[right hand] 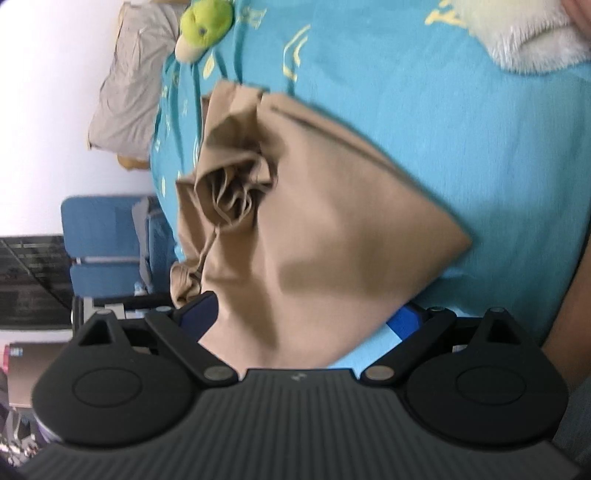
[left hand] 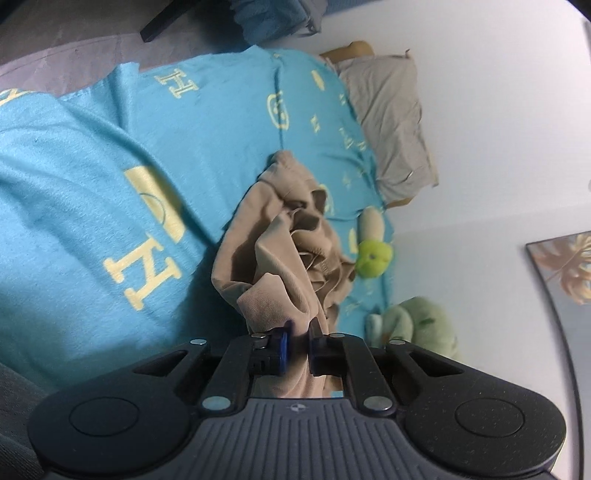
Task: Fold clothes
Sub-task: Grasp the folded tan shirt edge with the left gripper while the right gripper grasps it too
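A tan garment [left hand: 280, 243] lies crumpled on the turquoise blanket [left hand: 92, 177] of a bed. My left gripper [left hand: 298, 341] is shut on a bunched edge of it, and the cloth runs between the blue pads and rises from the bed. In the right wrist view the same tan garment [right hand: 314, 221] spreads wide, with a gathered waistband and drawstring at its left. My right gripper [right hand: 303, 317] stands open, its jaws wide apart on either side of the near part of the cloth, pads not pressing on it.
A grey pillow [left hand: 388, 118] lies at the head of the bed by the white wall. A green plush toy [left hand: 373, 256] and a pale green plush [left hand: 417, 321] sit near the garment. White fluffy fabric [right hand: 517, 33] lies at the upper right. A blue chair [right hand: 99, 243] stands beside the bed.
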